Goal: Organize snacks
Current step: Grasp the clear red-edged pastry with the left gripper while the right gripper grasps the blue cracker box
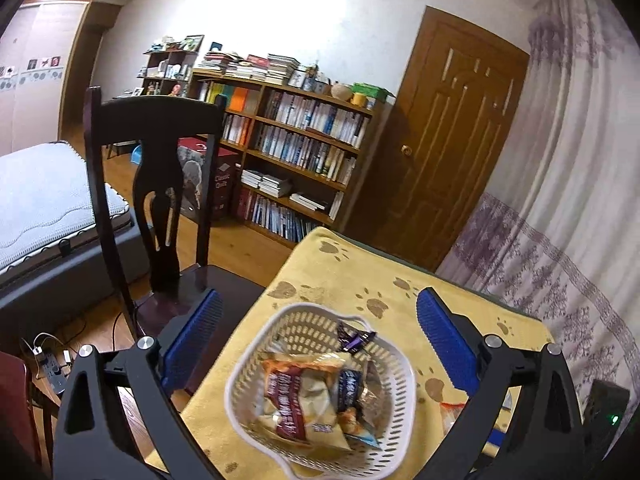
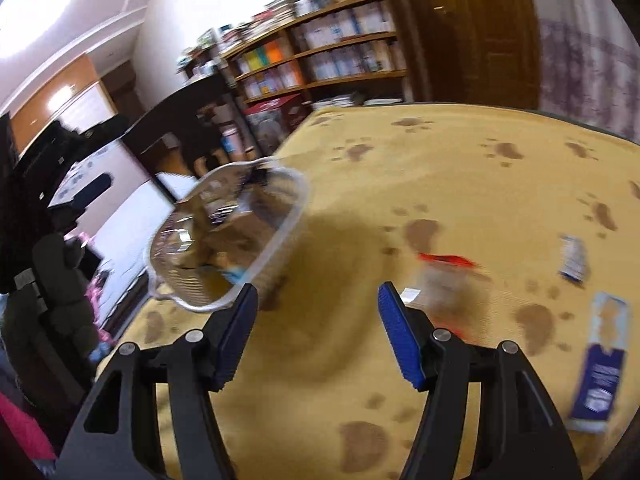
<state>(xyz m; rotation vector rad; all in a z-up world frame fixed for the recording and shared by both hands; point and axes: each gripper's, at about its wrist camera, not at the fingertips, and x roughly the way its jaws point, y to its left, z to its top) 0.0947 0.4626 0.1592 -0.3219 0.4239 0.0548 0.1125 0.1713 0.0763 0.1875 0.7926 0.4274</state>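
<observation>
Snacks (image 1: 304,396) fill the basket (image 1: 240,364) at lower centre; loose packets (image 2: 444,280) wait lower right, so both hand-held grippers (image 1: 320,344) (image 2: 318,332) gape empty.

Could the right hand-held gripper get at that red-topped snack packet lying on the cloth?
Probably yes: the right hand-held gripper is open, and the red-topped packet lies just ahead with nothing between them.

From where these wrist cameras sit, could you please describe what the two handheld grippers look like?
Both look alike. The left gripper and right gripper each have black plastic linkage arms with triangular cut-outs, joined by round silver pivot pins. Each carries two blue ribbed finger pads. No cables, markings or sleeves show on either.
</observation>
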